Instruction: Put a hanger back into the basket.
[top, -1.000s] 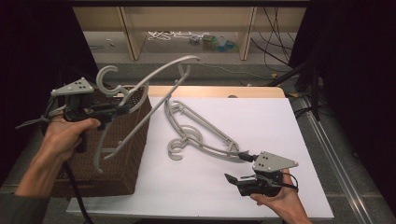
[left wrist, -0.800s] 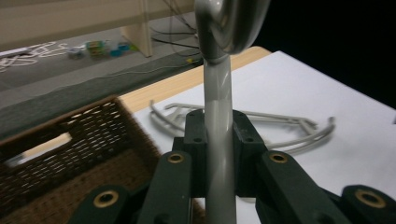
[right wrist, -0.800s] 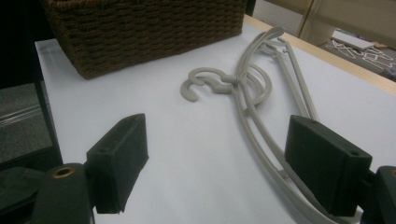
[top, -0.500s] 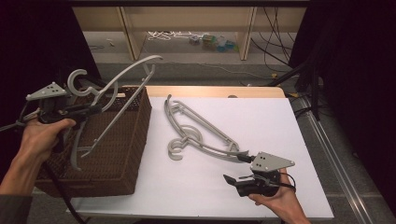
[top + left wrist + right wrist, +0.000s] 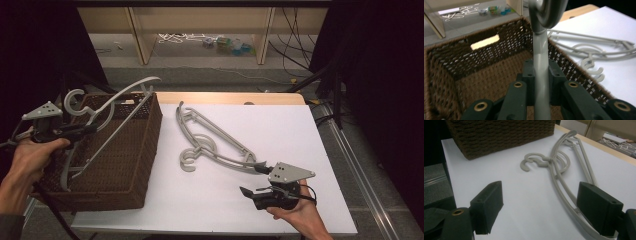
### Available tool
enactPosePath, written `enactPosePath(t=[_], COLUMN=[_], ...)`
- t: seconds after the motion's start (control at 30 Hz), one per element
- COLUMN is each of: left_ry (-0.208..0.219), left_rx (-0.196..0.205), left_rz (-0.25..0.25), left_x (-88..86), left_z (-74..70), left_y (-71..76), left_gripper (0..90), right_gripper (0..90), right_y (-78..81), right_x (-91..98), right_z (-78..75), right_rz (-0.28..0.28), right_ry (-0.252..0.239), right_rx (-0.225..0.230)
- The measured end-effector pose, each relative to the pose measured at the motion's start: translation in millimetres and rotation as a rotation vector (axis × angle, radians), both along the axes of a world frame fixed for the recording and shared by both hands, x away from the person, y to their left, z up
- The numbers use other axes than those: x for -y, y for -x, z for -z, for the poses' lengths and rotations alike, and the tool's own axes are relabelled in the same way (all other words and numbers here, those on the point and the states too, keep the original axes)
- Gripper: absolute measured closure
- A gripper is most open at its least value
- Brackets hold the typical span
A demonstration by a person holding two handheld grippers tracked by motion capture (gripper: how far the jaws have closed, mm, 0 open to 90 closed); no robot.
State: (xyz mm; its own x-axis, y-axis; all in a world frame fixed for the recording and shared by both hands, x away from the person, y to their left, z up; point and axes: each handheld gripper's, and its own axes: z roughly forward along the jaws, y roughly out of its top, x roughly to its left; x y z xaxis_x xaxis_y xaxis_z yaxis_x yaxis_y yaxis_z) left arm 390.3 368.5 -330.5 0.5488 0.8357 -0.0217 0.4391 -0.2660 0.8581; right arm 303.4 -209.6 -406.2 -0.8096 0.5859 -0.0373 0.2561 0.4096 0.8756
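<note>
left hand-held gripper [image 5: 92, 129] clenched on our hanger [image 5: 107, 117] neck, poised over basket [image 5: 135, 165] for dropping | right hand-held gripper [image 5: 252, 181] released beside counter's hangers [image 5: 215, 147], ready

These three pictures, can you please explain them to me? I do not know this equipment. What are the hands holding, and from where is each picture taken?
A person holds a hand tool with a two-jaw claw in each hand. The high view looks down on the white table. The other two views come from cameras riding on each claw.

The left claw is shut on the neck of a grey hanger, held over the brown wicker basket. The right claw is open, low over the table, at one end of the grey hangers lying there.
</note>
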Motion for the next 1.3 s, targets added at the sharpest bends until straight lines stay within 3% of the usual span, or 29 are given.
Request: enactPosePath(t=[0.17, 0.23, 0.27, 0.37, 0.4, 0.43, 0.47, 0.53, 0.63, 0.67, 0.73, 0.9, 0.97, 1.0, 1.03, 1.13, 1.2, 1.23, 1.27, 1.3], left_ry=[0.015, -0.001, -0.013, -0.036, -0.016, -0.046, -0.042, -0.076, -0.083, -0.12, -0.092, -0.154, -0.161, -0.192, -0.192, -0.144, -0.141, -0.176, -0.159, -0.159], left_rx=[-0.011, -0.02, -0.043, -0.04, -0.045, -0.052, -0.065, -0.063, -0.088, -0.073, -0.092, -0.122, -0.169, -0.151, -0.151, -0.184, -0.184, -0.204, -0.245, -0.245], left_rz=[-0.025, -0.02, -0.041, -0.02, -0.033, -0.029, -0.045, -0.031, -0.043, 0.001, -0.034, -0.001, -0.026, -0.004, -0.004, -0.065, -0.075, -0.066, -0.096, -0.096], left_x=[-10.8, -14.2, -17.4, -23.4, -22.8, -24.9, -24.4, -26.5, -26.2, -29.6, -28.3, -25.8, -24.2, -26.1, -26.1, -22.8, -22.6, -24.7, -22.7, -22.7], left_z=[7.6, 13.5, 18.7, 24.8, 27.0, 27.3, 29.1, 32.7, 37.1, 38.6, 43.1, 48.9, 56.2, 59.1, 59.1, 73.6, 75.9, 77.4, 78.9, 78.9], left_y=[2.9, 2.1, 2.6, 0.0, 0.3, 0.1, 0.6, -2.6, -3.6, -7.9, -8.1, -14.3, -16.9, -21.0, -21.0, -24.6, -25.8, -29.1, -27.8, -27.8], left_gripper=[79.3, 79.2, 79.2, 79.3, 79.2, 79.3, 79.3, 79.2, 79.2, 79.2, 79.2, 79.1, 79.1, 79.1, 79.1, 79.1, 79.0, 78.9, 78.8, 78.7], right_gripper=[22.3, 22.3, 22.3, 22.4, 22.4, 22.4, 22.4, 22.4, 22.6, 22.6, 22.5, 22.5, 22.5, 22.5, 22.5, 22.5, 22.3, 22.3, 22.3, 22.3], right_y=[-0.7, -0.6, -0.9, -0.7, -0.8, -1.0, -1.6, -1.5, -1.7, -1.7, -1.5, -2.3, -1.9, -2.1, -2.1, -2.2, -2.7, -3.0, -2.8, -2.8], right_x=[-0.4, -0.3, -0.1, 0.5, 0.7, 0.7, 0.7, -0.1, 1.0, 1.0, 1.3, 1.7, 1.5, 1.5, 1.5, 1.4, 0.8, 0.9, 1.6, 1.6], right_z=[1.0, 1.3, 1.1, 0.8, 0.9, 1.0, 1.0, 2.1, 1.1, 1.1, 0.7, 2.1, 2.5, 2.4, 2.4, 3.1, 3.9, 4.2, 4.0, 4.0], right_rz=[-0.004, -0.004, -0.003, -0.002, 0.0, 0.0, -0.003, 0.005, 0.0, 0.0, 0.004, 0.001, 0.002, -0.001, -0.001, 0.002, 0.005, 0.006, 0.003, 0.003], right_ry=[-0.001, 0.0, -0.002, -0.003, -0.001, -0.002, 0.0, -0.005, 0.0, 0.0, -0.005, -0.002, 0.001, 0.001, 0.001, 0.002, -0.006, -0.006, 0.002, 0.002], right_rx=[0.0, 0.0, 0.0, -0.001, 0.001, 0.0, 0.0, 0.002, -0.001, -0.001, -0.002, -0.002, -0.007, -0.01, -0.01, -0.01, -0.01, -0.006, -0.012, -0.012])
